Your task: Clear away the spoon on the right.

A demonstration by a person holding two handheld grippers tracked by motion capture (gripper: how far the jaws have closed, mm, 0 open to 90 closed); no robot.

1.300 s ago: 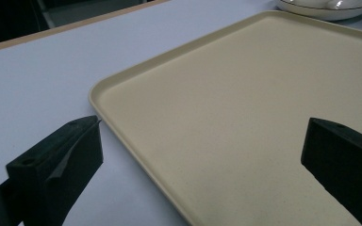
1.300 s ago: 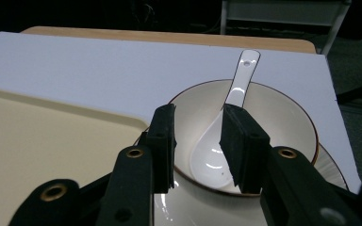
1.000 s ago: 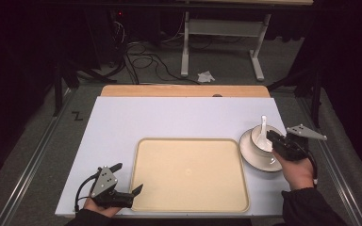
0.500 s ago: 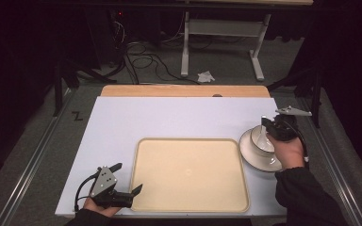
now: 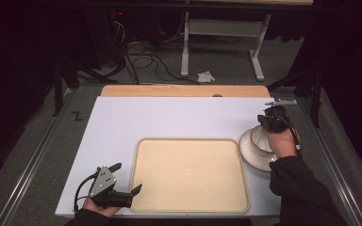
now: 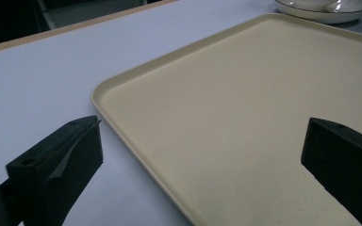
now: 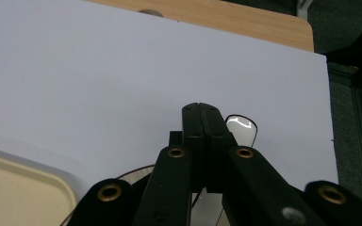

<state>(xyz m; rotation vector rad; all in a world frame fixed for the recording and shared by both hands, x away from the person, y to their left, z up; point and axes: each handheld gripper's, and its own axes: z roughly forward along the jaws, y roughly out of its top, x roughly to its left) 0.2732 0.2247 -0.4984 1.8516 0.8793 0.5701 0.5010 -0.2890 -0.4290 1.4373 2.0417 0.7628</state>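
Observation:
My right gripper [image 7: 201, 112] is shut, and the rounded white bowl of a spoon [image 7: 241, 129] sticks out just past its tips, so the handle sits between the pads. In the high view this gripper [image 5: 269, 117] hovers over the far rim of a white cup [image 5: 262, 140] that stands on a white saucer [image 5: 250, 153] at the table's right side. My left gripper [image 5: 127, 178] rests at the near left, open, its jaws wide apart either side of the near left corner of the beige tray [image 5: 188, 174]. The left gripper view has the same open jaws [image 6: 202, 136] above the tray [image 6: 245, 108].
A white board [image 5: 169, 117] covers the table, with a wooden strip [image 5: 184, 91] along its far edge. Beyond it, on the floor, are cables, a desk frame and a crumpled paper [image 5: 206, 76]. Metal rails run along both sides of the table.
My right gripper has moved from over the cup toward the table's far edge. The spoon no longer stands in the cup. The left gripper has stayed put.

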